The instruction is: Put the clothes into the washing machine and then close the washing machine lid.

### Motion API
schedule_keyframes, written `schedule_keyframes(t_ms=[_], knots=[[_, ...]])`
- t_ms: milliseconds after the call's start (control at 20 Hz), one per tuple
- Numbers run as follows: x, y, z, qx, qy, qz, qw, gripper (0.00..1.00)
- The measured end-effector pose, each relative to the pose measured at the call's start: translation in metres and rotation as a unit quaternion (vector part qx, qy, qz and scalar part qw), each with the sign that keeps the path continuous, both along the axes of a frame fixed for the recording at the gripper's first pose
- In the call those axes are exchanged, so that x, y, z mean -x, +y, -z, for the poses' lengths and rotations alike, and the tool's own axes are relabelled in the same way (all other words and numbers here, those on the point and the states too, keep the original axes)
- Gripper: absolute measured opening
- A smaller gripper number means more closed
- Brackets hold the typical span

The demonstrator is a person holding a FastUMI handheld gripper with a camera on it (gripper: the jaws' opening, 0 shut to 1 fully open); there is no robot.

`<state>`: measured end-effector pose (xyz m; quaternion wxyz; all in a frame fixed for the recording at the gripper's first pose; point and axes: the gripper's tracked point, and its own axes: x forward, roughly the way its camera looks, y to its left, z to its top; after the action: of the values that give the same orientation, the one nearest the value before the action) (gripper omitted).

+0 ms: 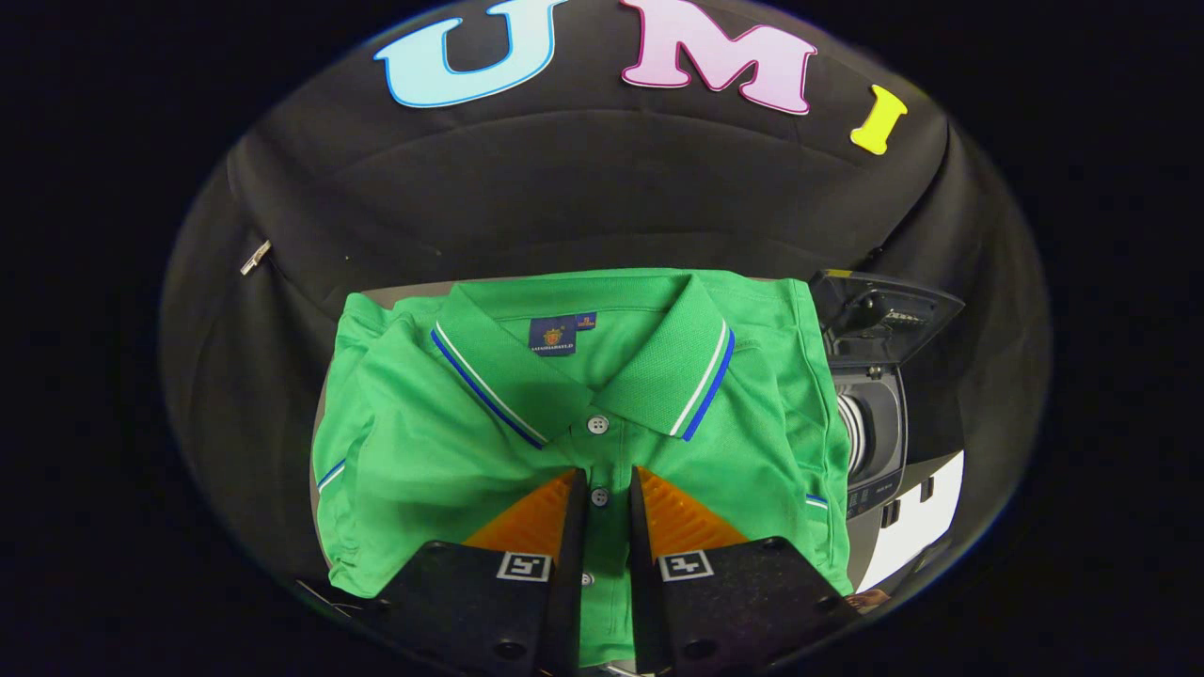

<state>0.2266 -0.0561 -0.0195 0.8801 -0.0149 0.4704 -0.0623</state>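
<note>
Folded shirt (423,451) under the hand-held gripper (599,494)
Fingers narrowly apart astride the button strip; soft, light, probably slippery; pinch a fold there.

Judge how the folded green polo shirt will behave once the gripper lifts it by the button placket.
The green polo shirt looks like thin knit, so it will probably sag and unfold. The gripper has its fingers close together around the button placket, a small pinch, so the smooth cloth may slip. It is likely light, and the sleeves may trail toward the washing machine.
</note>
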Motion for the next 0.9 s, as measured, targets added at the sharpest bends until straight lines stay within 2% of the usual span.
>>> schedule_keyframes(t_ms=[50, 300, 550, 900], knots=[[0.0, 0.0, 0.0, 0.001, -0.004, -0.002, 1.0, 0.07], [-0.002, 0.0, -0.003, 0.009, -0.058, -0.009, 0.998, 0.07], [-0.001, 0.005, -0.012, 0.036, -0.137, -0.045, 0.989, 0.06], [0.01, 0.012, -0.049, 0.018, -0.224, -0.042, 0.974, 0.06]])
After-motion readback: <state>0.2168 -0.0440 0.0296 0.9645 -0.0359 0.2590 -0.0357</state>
